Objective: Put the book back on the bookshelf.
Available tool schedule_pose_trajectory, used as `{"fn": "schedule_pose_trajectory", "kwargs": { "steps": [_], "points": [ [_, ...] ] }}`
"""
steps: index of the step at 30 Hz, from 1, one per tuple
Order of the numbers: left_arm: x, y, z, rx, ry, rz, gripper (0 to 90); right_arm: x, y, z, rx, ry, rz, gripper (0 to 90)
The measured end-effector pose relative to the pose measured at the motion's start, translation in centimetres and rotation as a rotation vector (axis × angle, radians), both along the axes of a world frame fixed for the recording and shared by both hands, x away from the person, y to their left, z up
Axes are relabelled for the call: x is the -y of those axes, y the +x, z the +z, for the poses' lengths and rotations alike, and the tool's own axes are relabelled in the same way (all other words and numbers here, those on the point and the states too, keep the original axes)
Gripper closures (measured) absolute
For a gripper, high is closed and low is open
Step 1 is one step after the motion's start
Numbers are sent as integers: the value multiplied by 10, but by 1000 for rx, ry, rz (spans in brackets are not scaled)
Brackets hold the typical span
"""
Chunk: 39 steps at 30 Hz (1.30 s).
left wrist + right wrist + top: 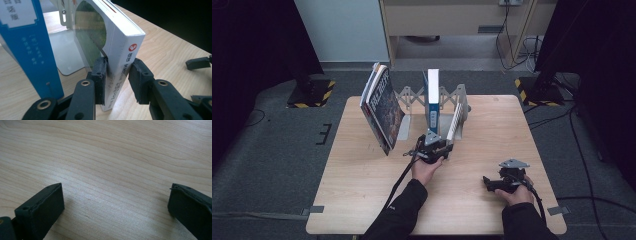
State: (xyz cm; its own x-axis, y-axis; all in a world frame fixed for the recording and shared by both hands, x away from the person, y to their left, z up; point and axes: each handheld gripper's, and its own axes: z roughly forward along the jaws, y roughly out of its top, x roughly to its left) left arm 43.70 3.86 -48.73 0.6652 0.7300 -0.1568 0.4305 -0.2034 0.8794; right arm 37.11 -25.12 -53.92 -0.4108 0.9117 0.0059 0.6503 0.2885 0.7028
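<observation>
In the high view, your left gripper (435,145) sits near the middle of the table (362,200), its tip at the near edge of a white book (454,122) that leans in a metal book rack (412,95). A blue book (432,102) stands upright just left of the white book, and a dark-covered book (383,107) leans at the rack's left end, apart from the other two. Your right gripper (507,181) rests on the table near the right edge, well apart from the rack and the books. In the left gripper view, the left gripper (117,80) has one jaw on each side of the white book (125,50), at its spine end; the left jaw lies against the cover, and the right jaw is at the other face, though you cannot tell whether it presses fully. The blue book (32,50) stands just to the left, and the rack's metal base plate (67,57) lies between them on the table (170,50). In the right gripper view, the right gripper (115,205) has its jaws spread wide over bare table (112,152), with nothing between them.
</observation>
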Motion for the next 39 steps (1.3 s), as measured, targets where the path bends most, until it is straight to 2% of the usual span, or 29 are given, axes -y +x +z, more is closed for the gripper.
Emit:
{"fn": "schedule_pose_trajectory", "kwargs": {
  "steps": [4, 12, 15, 26, 30, 34, 39],
  "points": [
    [3, 7, 0, -11, -11, 12, 668, 0, 0, 0, 0, 0, 0, 9],
    [12, 20, 3, -16, 8, 41, 665, 0, 0, 0, 1, 0, 0, 9],
    [15, 24, 3, -25, -6, 40, 658, -1, 0, 0, 1, 1, -2, 9],
    [4, 10, 7, 7, -1, -17, 631, -1, 0, 0, 1, 1, -3, 9],
    [4, 12, 6, 0, -20, -17, 640, -1, 0, 0, 3, 0, -3, 9],
    [10, 16, 4, -1, 2, -10, 654, -1, 0, 0, 3, 0, -2, 9],
    [18, 22, 5, -3, 4, -4, 663, -1, 0, 0, 4, 0, -2, 9]
  ]
}}
